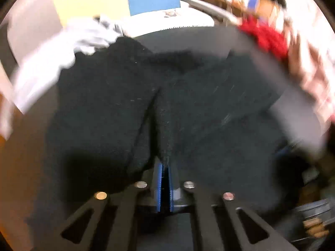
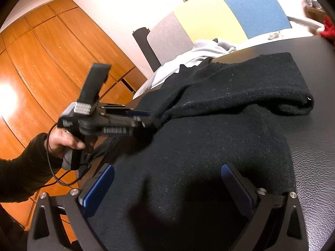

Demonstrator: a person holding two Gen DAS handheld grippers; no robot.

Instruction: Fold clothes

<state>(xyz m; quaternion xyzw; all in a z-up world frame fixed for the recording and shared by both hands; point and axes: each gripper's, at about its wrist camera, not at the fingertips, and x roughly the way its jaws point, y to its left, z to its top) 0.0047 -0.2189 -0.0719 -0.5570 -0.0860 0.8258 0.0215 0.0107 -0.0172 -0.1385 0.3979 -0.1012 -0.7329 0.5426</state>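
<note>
Left wrist view, blurred: left tongs (image 1: 165,179) clenched on a pinched ridge of the black knit sweater (image 1: 125,96), which spreads over the dark bench (image 1: 188,39); a pale grey garment (image 1: 62,50) lies at the sweater's far left edge, something red (image 1: 266,35) at far right. Right wrist view: right tongs (image 2: 167,190) released, blue pads (image 2: 98,188) wide apart above the sweater's near part (image 2: 188,156), while the left tongs (image 2: 151,118), gripped by the person's left hand (image 2: 65,140), lift a sweater edge off the black leather-textured bench (image 2: 314,146), the grey garment (image 2: 201,52) beyond, wooden wardrobe doors (image 2: 52,62) at left.
</note>
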